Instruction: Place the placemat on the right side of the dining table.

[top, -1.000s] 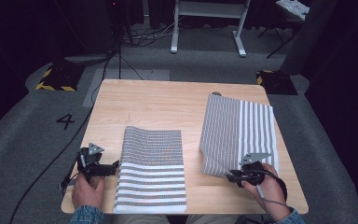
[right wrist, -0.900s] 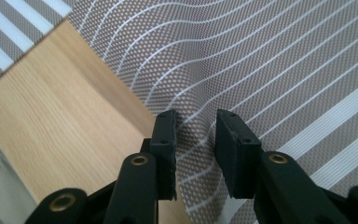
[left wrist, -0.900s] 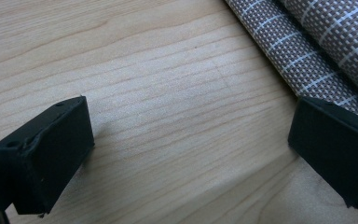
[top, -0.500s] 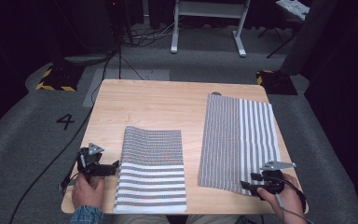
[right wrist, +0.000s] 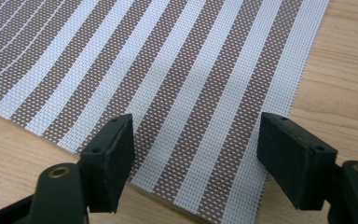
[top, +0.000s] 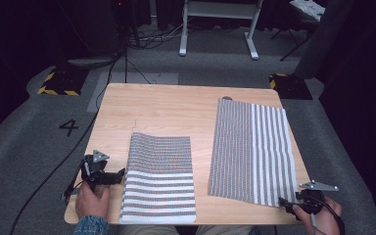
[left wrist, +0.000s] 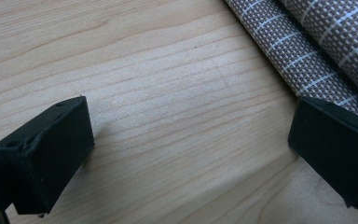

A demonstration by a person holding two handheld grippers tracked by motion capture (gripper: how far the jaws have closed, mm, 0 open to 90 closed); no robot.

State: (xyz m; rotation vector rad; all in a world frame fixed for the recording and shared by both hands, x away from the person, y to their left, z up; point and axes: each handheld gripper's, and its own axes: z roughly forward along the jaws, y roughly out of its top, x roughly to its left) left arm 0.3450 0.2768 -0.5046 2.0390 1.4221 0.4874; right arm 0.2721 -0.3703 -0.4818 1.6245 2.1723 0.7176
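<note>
Two brown-and-white striped mats lie on the wooden table [top: 176,107]. The left mat [top: 159,178] is near the front edge, and its far part bulges a little. My left gripper [top: 121,175] rests just beside that mat's left edge, open over bare wood [left wrist: 191,140], with the mat's edge [left wrist: 307,56] beyond one jaw. The right mat [top: 252,152] lies flat. My right gripper [top: 285,203] is at its near right corner, and its jaws have just been opening. They stand wide [right wrist: 196,149] with the mat [right wrist: 168,70] lying under them, not pinched.
The table's front edge runs close under both hands. On the grey floor a cable [top: 54,171] trails left of the table beside a painted 4 [top: 69,127]. A white stand [top: 218,24] and black-and-yellow blocks [top: 58,83] sit behind the table.
My right gripper slid right and toward the front edge, opening and letting go of the right mat. That mat's near edge now reaches closer to the front. The left gripper stayed put.
</note>
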